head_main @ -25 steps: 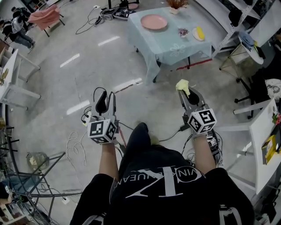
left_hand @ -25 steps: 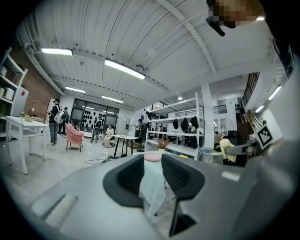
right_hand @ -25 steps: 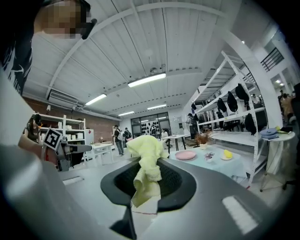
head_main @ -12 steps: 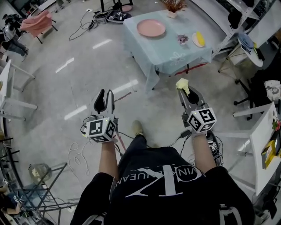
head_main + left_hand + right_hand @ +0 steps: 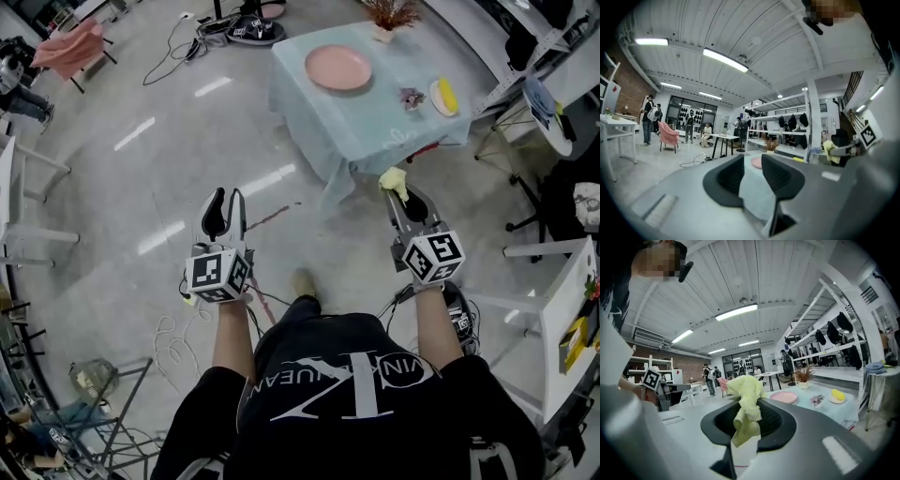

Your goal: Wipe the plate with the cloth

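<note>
Head view, steeply down: right gripper (image 5: 397,190) clamped shut on a small yellow cloth (image 5: 392,180), with a crumpled tuft poking past the tips. From the right gripper view, a loose tail of it droops between the black ribbed pads (image 5: 771,422). Left gripper (image 5: 225,204) parted by a narrow gap and holding nothing, with only the far table showing between its jaws. Pink plate (image 5: 338,67) well apart from both, lying flat toward the far side of a table (image 5: 375,127) draped in pale blue fabric. Cloth likely light, limp and absorbent, sagging under its own weight. Best kept bunched and pinched near the middle, with enough left free to drag across a surface. Plate round, shallow and smooth with a faint sheen, perhaps ceramic or hard plastic. Rigid, and liable to slide on the draped fabric under a sideways wipe, so worth steadying at the rim with the empty claw. Nearby on the table, a small dish (image 5: 444,96) with something yellow and a pot of dried stems (image 5: 392,13).
</note>
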Action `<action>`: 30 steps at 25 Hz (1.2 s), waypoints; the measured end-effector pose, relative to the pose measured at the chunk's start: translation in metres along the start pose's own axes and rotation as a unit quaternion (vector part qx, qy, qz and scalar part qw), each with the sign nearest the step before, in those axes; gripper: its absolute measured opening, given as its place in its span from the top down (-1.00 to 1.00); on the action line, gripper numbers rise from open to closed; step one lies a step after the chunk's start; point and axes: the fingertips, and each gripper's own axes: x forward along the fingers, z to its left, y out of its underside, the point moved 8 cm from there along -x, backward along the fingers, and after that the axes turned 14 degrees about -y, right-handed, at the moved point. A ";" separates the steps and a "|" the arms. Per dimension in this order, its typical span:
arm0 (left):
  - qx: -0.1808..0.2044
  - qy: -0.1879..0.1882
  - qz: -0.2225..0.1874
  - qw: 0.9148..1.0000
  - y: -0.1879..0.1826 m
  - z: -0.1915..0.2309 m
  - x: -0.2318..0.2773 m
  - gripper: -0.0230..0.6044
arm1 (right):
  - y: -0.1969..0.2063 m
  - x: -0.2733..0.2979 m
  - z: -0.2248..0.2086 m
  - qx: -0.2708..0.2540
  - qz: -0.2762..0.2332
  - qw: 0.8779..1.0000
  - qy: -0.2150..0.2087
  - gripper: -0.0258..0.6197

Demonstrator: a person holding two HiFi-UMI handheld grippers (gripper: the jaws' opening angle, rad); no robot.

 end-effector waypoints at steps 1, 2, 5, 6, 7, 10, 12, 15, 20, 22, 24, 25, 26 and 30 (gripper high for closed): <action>0.002 0.004 0.001 1.000 0.001 0.004 0.010 0.93 | 0.000 0.009 -0.003 0.002 0.001 1.000 0.004 0.67; 0.005 0.007 0.002 1.000 0.001 0.010 0.019 0.93 | 0.001 0.019 -0.005 0.003 0.002 1.000 0.008 0.67; 0.007 0.014 0.004 1.000 -0.002 0.026 0.046 0.93 | -0.002 0.047 -0.010 0.003 0.002 1.000 0.017 0.67; 0.007 0.015 0.004 1.000 -0.003 0.031 0.054 0.93 | -0.004 0.055 -0.011 0.002 0.002 1.000 0.019 0.67; 0.007 0.016 0.003 1.000 -0.004 0.036 0.061 0.93 | -0.005 0.062 -0.012 0.002 0.001 1.000 0.020 0.67; 0.003 0.012 0.002 1.000 -0.005 0.050 0.079 0.93 | -0.004 0.081 -0.013 0.003 0.003 1.000 0.022 0.67; -0.004 0.011 0.006 1.000 0.000 0.055 0.086 0.93 | -0.003 0.092 -0.014 0.002 0.011 1.000 0.020 0.67; -0.009 0.013 0.019 1.000 0.007 0.056 0.096 0.93 | -0.004 0.103 -0.021 0.002 0.017 1.000 0.018 0.67; -0.006 0.021 0.028 0.999 0.012 0.055 0.127 0.93 | -0.003 0.124 -0.044 0.006 0.019 0.999 0.025 0.67; -0.002 0.022 0.028 0.999 0.010 0.056 0.145 0.93 | -0.001 0.135 -0.057 0.011 0.017 0.999 0.028 0.67; 0.004 0.022 0.029 0.999 0.005 0.057 0.166 0.93 | -0.001 0.150 -0.070 0.016 0.015 0.999 0.031 0.67; 0.007 0.023 0.030 0.999 0.002 0.057 0.177 0.93 | -0.003 0.158 -0.077 0.018 0.015 0.999 0.031 0.67; 0.010 0.025 0.030 0.999 -0.001 0.055 0.189 0.93 | -0.005 0.165 -0.085 0.018 0.015 0.999 0.032 0.67; 0.011 0.034 0.029 0.999 -0.011 0.046 0.240 0.93 | -0.015 0.194 -0.116 0.018 0.013 0.999 0.037 0.67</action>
